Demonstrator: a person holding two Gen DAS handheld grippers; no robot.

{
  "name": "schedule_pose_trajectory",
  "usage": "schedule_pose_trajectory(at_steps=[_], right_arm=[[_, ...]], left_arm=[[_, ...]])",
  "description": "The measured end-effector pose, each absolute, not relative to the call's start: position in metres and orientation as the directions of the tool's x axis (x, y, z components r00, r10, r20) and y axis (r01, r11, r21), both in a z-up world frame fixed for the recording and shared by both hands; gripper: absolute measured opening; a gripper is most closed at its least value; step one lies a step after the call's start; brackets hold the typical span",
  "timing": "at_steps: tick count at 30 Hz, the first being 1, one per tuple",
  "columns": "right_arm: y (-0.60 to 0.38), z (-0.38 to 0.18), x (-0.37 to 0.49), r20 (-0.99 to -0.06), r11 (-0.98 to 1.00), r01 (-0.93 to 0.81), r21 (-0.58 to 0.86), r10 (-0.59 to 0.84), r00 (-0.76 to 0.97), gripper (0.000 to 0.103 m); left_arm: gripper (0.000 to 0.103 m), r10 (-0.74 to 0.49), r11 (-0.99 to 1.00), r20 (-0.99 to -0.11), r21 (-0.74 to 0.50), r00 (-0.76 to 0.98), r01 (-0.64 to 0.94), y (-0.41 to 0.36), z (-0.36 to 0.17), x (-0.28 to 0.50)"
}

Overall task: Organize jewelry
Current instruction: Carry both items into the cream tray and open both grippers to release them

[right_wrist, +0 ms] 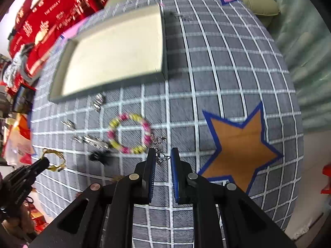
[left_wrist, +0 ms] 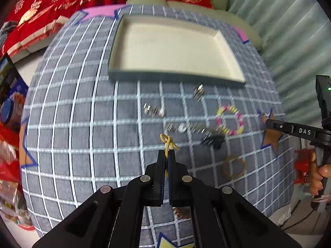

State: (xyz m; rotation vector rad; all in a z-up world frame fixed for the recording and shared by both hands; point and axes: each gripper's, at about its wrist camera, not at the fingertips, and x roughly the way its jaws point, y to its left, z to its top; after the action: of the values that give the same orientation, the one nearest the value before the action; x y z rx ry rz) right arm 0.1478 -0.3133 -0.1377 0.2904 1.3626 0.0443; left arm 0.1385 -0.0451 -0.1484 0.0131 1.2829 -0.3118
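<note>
My left gripper (left_wrist: 167,152) is shut on a thin gold cord bracelet (left_wrist: 168,141), held above the grey checked cloth; the bracelet also shows in the right wrist view (right_wrist: 54,160). My right gripper (right_wrist: 163,152) has its jaws apart around a silver chain (right_wrist: 158,146), which hangs between the fingertips; whether it is pinched is unclear. A pink and yellow bead bracelet (left_wrist: 229,119) (right_wrist: 129,133) lies on the cloth. Several silver pieces (left_wrist: 154,111) (right_wrist: 91,139) and a small black item (left_wrist: 214,140) (right_wrist: 99,157) lie nearby. An empty cream tray (left_wrist: 175,47) (right_wrist: 115,49) sits beyond.
A brown ring bracelet (left_wrist: 233,166) lies on the cloth to the right of my left gripper. An orange star patch (right_wrist: 240,144) is on the cloth at right. Red cushions (left_wrist: 51,6) lie behind the table at left.
</note>
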Motion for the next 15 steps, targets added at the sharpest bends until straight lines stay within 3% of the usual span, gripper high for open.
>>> schedule_pose_trajectory(at_steps=[8,15], right_arm=[[-0.307,-0.098,0.188,-0.92,0.945,0.104,0.311,0.271,0.284,0.015],[-0.308,-0.106,0.235,-0.902,0.942,0.067,0.33,0.293,0.316,0.015]], left_arm=[[0.012,-0.302,0.943,-0.896,-0.232,0.326,0.237,-0.048,-0.101,0.165],[0.012,-0.332,0.938,-0.863,-0.26,0.381,0.23,-0.045,-0.078,0.219]])
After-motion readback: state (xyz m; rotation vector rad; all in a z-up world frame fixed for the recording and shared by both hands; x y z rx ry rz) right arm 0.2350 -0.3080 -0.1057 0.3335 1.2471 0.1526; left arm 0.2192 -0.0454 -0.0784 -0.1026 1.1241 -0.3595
